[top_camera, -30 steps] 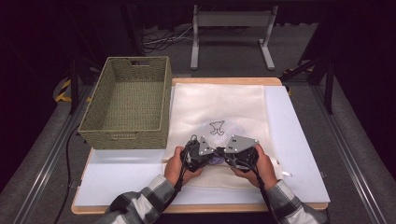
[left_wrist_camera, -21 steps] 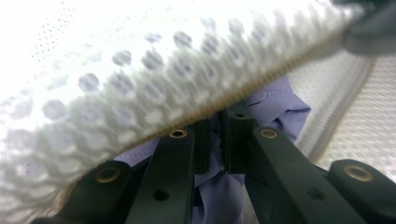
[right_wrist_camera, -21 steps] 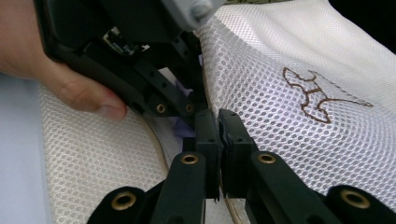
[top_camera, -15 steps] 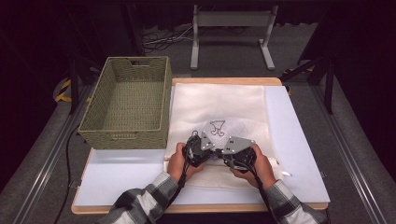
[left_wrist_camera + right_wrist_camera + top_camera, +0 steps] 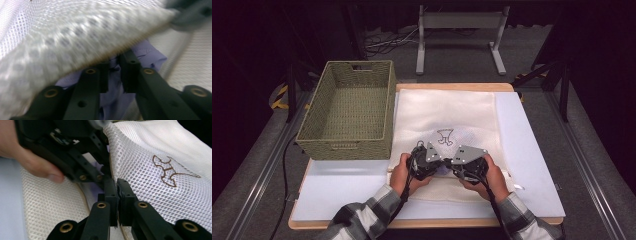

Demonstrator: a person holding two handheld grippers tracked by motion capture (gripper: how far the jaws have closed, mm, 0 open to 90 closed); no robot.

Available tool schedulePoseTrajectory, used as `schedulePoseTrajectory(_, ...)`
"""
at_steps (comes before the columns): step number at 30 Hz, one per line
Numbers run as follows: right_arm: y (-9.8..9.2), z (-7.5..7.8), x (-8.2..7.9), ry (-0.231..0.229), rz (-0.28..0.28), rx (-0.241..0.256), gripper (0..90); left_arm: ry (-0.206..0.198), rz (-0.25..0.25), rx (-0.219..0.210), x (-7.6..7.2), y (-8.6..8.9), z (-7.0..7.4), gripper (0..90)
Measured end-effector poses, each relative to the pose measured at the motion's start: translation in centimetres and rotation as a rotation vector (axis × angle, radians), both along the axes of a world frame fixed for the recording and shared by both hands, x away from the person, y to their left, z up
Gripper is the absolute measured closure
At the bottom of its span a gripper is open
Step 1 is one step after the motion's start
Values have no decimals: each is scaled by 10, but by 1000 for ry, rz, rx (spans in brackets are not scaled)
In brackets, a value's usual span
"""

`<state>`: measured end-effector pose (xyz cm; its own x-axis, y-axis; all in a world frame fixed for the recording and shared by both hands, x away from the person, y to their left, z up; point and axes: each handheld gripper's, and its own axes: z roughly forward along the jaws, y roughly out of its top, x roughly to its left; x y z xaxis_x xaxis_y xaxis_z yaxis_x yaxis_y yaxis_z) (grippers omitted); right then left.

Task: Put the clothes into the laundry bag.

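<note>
Pinching at the near edge of the desk, both grippers are working the mouth of a white mesh laundry bag lying at the board's middle. Right gripper — jaws clenched on the bag's zipper edge. Left gripper — jaws nearly closed around a lilac garment under the lifted mesh; whether it is truly gripping, I cannot tell. Risks: thin mesh slipping from the right jaws, the opening collapsing, the garment snagging on the zipper — or bunching. Farther off, at the left edge, a wicker basket is standing.
</note>
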<state>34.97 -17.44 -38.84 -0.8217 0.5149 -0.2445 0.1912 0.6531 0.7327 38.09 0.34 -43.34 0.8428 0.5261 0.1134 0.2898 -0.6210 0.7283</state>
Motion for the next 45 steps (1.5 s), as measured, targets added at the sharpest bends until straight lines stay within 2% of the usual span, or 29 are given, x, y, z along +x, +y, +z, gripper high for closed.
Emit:
schedulePoseTrajectory(2,-1,1,0,2,-1,1,877,2,-21,4,-6,4,4,672)
schedulePoseTrajectory(4,-2,2,0,0,-3,2,878,-4,-32,27,-11,10,8,644)
schedulePoseTrajectory(6,-4,4,0,-4,-3,6,877,8,-56,31,-17,19,12,624)
schedulePoseTrajectory(7,-4,4,-1,-6,-5,7,877,15,-68,33,-19,22,14,646)
schedulePoseTrajectory(9,-4,5,-1,-4,-5,10,876,8,-83,49,-20,25,16,789)
schedulePoseTrajectory(13,-3,6,-1,-8,-2,12,876,21,-79,48,-17,25,13,846)
schedulePoseTrajectory(18,-2,6,-1,0,11,8,876,27,-62,80,-8,8,-2,856)
schedulePoseTrajectory(20,-1,5,-1,8,16,7,875,27,-35,83,-4,2,-7,886)
schedulePoseTrajectory(25,0,1,1,40,19,-5,872,19,3,48,6,-1,-11,900)
schedulePoseTrajectory(30,1,-1,2,48,18,-7,872,8,23,39,9,-4,-11,900)
schedulePoseTrajectory(35,3,-2,2,52,20,-8,871,26,88,-22,14,-10,-13,900)
schedulePoseTrajectory(39,3,-4,2,62,29,-14,871,39,106,-49,17,-13,-13,900)
schedulePoseTrajectory(41,3,-5,3,70,29,-14,870,32,112,-48,20,-14,-12,900)
schedulePoseTrajectory(45,2,-6,4,67,27,-21,874,53,129,-86,23,-9,-11,900)
